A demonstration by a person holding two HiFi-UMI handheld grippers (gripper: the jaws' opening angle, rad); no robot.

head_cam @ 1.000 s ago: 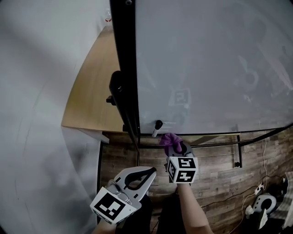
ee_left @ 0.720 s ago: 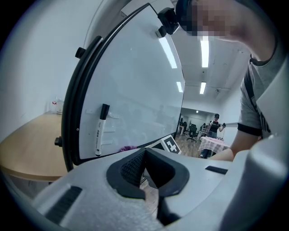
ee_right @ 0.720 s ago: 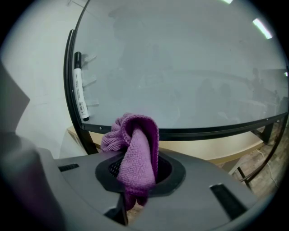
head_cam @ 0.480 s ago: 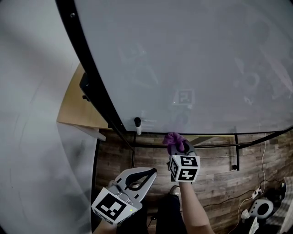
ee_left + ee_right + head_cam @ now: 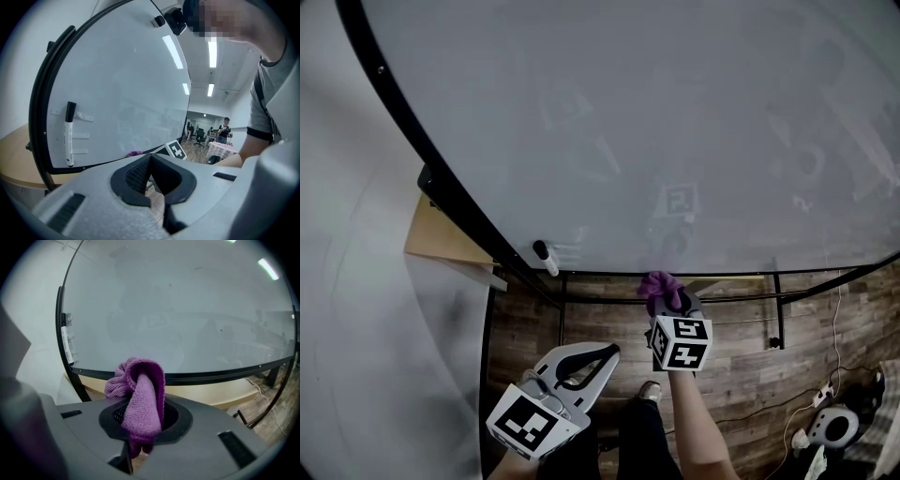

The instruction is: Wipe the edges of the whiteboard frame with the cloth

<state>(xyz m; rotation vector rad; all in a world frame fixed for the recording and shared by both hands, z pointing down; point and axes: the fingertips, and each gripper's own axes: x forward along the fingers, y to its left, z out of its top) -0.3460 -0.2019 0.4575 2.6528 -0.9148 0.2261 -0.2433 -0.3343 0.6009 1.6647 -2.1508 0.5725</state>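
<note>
Down low on the left, closest to the body: left gripper [image 5: 598,354], over the wooden floor [image 5: 741,356]. Jaws pressed together at the tips, nothing between them.

A little further out, on the right: right gripper [image 5: 668,302], marker cube [image 5: 682,342] on top. Squeezes a purple cloth [image 5: 656,284] tight between its jaws. Cloth all bunched up, poking out past the tips.

Just past the cloth: black frame [image 5: 722,273] along the bottom of the whiteboard [image 5: 675,141]. Cloth right under that bottom edge. Touching or not, hard to tell.

Further left along the same edge, near the corner: a marker pen [image 5: 546,258] with a black cap, stuck on the board. Stands upright, cap at the top, in the left gripper view.

Behind the left side of the board: a wooden tabletop [image 5: 431,239].

Far to the right on the floor: a white plug strip [image 5: 832,386] with thin cords.

Way off in the left gripper view: a big room with long ceiling lights [image 5: 212,47] and a person [image 5: 225,131] standing.
</note>
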